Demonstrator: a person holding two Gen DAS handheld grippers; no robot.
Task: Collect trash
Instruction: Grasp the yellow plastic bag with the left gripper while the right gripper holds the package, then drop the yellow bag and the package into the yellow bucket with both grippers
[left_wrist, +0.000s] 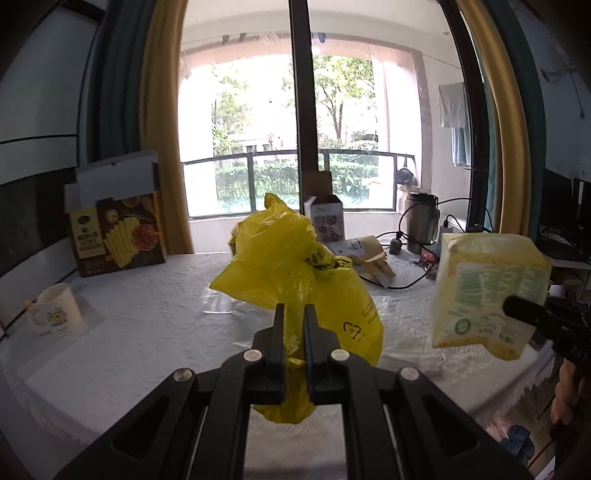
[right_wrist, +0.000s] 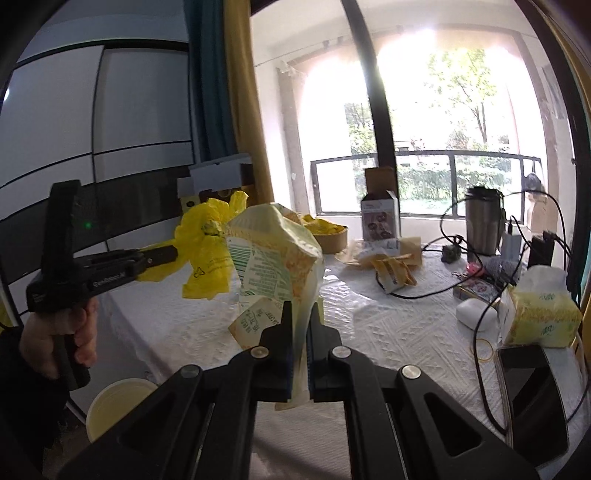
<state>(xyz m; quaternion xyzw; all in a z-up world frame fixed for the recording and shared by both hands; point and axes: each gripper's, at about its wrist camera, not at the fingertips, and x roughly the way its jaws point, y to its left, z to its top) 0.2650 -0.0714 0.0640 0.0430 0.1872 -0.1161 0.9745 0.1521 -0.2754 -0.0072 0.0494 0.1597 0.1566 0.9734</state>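
Carrying both pieces clear of the table (left_wrist: 147, 325) looks like the step in hand: the left gripper (left_wrist: 294, 314) has its fingers pinched tight on the yellow plastic bag (left_wrist: 295, 273), the right gripper (right_wrist: 300, 314) likewise on the crumpled tissue wrapper (right_wrist: 273, 254), both aloft. Keep each pinch firm and the two apart. Only the right view shows the pale bin (right_wrist: 118, 402) below the table's edge and the person's hand (right_wrist: 62, 339); only the left view shows the mug (left_wrist: 59, 310).
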